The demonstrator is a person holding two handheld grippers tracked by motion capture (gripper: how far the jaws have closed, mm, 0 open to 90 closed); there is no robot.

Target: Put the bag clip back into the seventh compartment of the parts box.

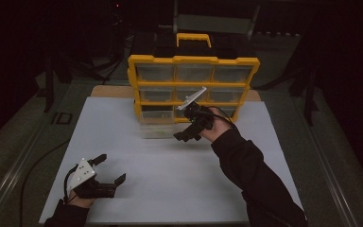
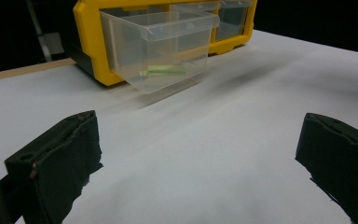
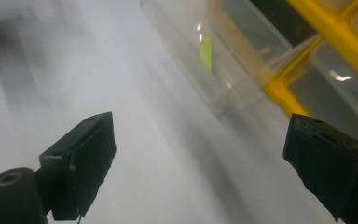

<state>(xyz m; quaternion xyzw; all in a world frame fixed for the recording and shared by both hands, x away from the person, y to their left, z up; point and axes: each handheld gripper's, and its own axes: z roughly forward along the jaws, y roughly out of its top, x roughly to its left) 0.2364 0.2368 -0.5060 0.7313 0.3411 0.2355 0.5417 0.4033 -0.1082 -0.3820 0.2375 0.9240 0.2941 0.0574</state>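
Note:
A yellow organizer with clear drawers stands upright at the back of the white table top. Its bottom-left drawer is pulled out, and a light green piece lies inside it. My right gripper hovers open just right of that drawer's front, its jaws wide apart with nothing between them. In the right gripper view the drawer and the green piece lie ahead of the gripper. My left gripper rests open near the front left of the table and faces the drawer.
A dark case with a yellow handle stands behind the organizer. A wooden board edge shows under the white top at the back. A small black object lies off the table's left side. The surroundings are dark.

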